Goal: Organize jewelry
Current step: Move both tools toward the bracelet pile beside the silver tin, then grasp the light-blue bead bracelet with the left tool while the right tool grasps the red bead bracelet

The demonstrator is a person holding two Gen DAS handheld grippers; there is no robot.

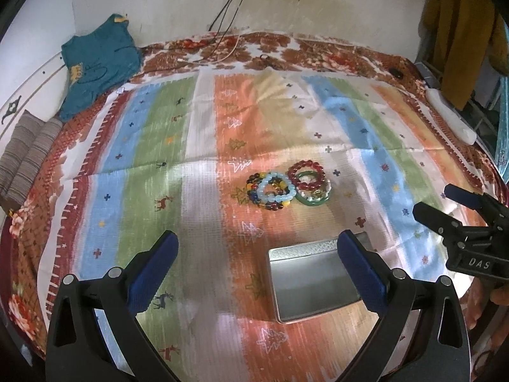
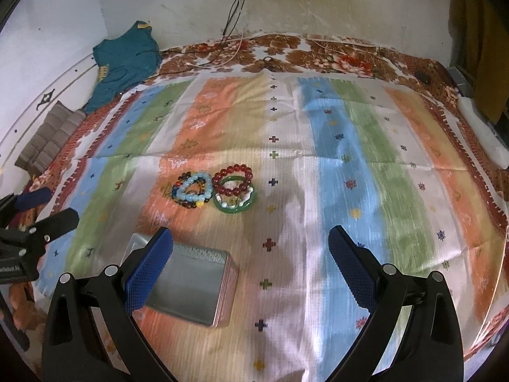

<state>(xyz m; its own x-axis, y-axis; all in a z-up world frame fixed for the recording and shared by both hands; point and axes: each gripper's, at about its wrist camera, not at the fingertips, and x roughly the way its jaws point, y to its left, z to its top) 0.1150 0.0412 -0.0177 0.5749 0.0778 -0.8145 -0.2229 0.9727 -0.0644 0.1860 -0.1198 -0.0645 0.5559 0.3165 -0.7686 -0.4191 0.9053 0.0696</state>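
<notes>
Bracelets (image 1: pixel 288 187) heaped — tin (image 1: pixel 313 283) empty | both jaws wide

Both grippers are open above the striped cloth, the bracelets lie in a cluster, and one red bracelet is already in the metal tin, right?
Not quite: the metal tin is empty. The left wrist view shows the red bracelet on the cloth with the others.
</notes>
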